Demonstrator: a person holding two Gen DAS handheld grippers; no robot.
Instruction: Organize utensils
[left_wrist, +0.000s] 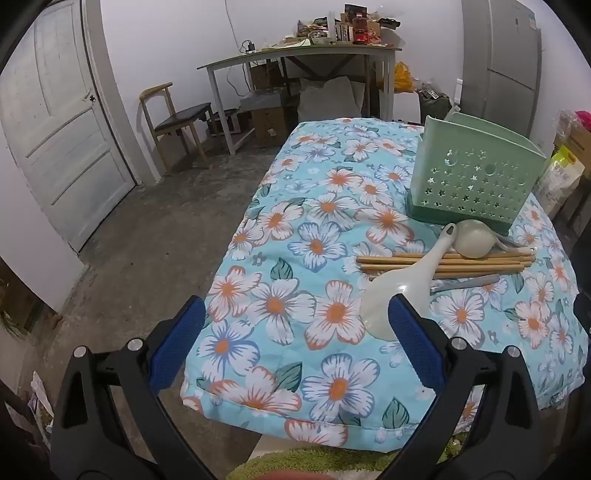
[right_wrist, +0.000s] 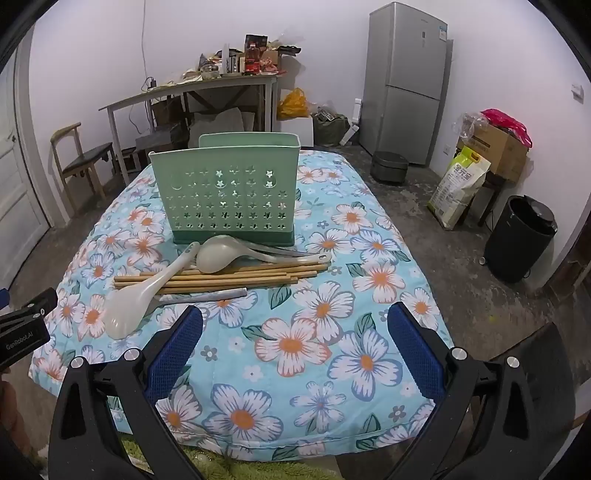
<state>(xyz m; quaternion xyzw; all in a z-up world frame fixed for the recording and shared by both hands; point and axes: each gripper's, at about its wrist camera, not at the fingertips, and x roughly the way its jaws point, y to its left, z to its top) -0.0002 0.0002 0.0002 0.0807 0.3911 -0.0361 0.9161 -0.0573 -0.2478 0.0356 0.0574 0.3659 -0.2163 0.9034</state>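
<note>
Left wrist view: the left gripper (left_wrist: 297, 321) is seen at the bottom of the frame, its blue-padded fingers (left_wrist: 177, 343) spread wide w/ nothing between them, held above the near edge of the bench (left_wrist: 280, 229), which is covered by a floral cloth. The right-hand pad overlaps the bowl of a white spoon (left_wrist: 391, 291) in the picture; contact can't be judged from this angle. The spoon is laid across a bundle of chopsticks (left_wrist: 443, 260) at centre right. A second, greenish spoon (left_wrist: 474, 238) is seen bowl-down just behind them, and a grey utensil (left_wrist: 467, 282) lies just in front. The green holder (left_wrist: 476, 177), perforated w/ star cut-outs, stands upright at upper right, just behind the pile.

Right wrist view: the right gripper (right_wrist: 295, 325) is shown at the bottom, fingers (right_wrist: 413, 350) likewise released and empty, over bare cloth in front of the utensils. The green holder (right_wrist: 227, 195) stands upper centre; the greenish spoon (right_wrist: 218, 254), chopsticks (right_wrist: 221, 278), white spoon (right_wrist: 147, 295) and grey utensil (right_wrist: 207, 297) are grouped just in front of it, left of centre. Part of the left gripper (right_wrist: 22, 325) is visible at the left edge. A fridge (right_wrist: 406, 81) is seen at upper right, a cluttered side table (right_wrist: 192, 88) at upper left.
</note>
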